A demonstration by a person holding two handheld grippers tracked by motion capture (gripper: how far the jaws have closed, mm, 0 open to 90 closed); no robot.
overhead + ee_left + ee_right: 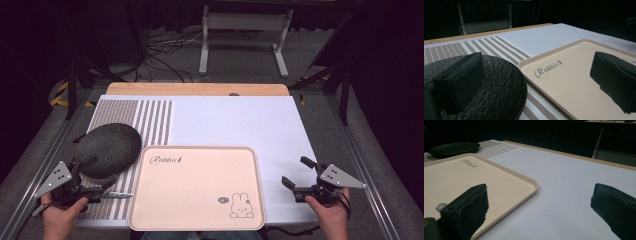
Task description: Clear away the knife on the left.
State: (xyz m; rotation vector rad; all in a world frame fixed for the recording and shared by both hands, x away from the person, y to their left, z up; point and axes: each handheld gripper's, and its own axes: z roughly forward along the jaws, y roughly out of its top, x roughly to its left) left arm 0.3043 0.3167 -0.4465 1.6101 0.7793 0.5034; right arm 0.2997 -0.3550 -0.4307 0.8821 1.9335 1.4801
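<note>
A beige tray (197, 200) printed with "Rabbit" and a small bunny drawing lies at the table's near middle, with nothing on it. A dark, rough-textured round plate (108, 149) rests on the striped placemat (150, 120) to the tray's left. My left gripper (95, 172) stands open at the near left, one jaw over the plate's (499, 85) near edge and the other over the tray's (574, 75) corner. My right gripper (295, 171) is open just right of the tray (486, 177), low over the white mat (564, 185). Neither gripper holds anything.
A slim bluish pen-like object (119, 195) lies on the placemat beside the tray's left edge. The white mat (240, 120) stretches to the wooden back edge (197, 89). Beyond the table stand a white metal frame (245, 22) and floor cables (165, 52).
</note>
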